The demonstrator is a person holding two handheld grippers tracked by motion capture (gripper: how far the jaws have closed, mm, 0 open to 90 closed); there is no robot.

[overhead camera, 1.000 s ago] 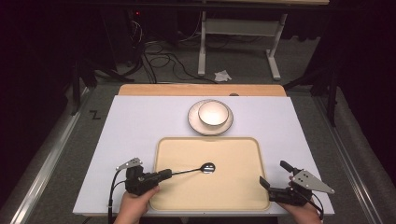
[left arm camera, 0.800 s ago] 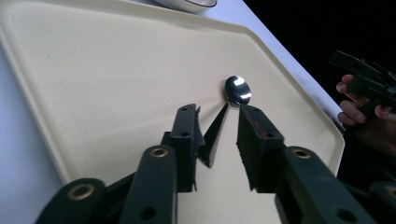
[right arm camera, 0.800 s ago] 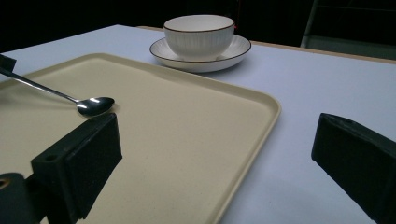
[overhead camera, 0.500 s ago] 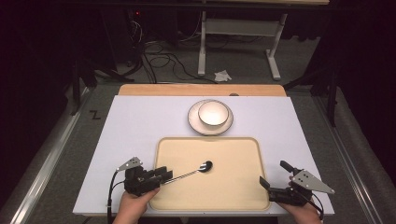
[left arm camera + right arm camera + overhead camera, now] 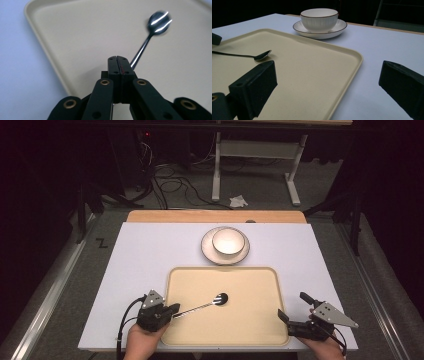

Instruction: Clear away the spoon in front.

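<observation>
Left tool (image 5: 172,310) clamped on spoon (image 5: 202,306) handle, bowl end raised for carrying; right tool (image 5: 296,309) apart, idle at tray (image 5: 235,330) edge.

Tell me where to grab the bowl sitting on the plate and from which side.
Grip the bowl by its rim, coming straight down: it stands upright and open-topped on the plate, so one jaw can go inside and one outside. The wall nearest the tray looks easiest to reach.
</observation>
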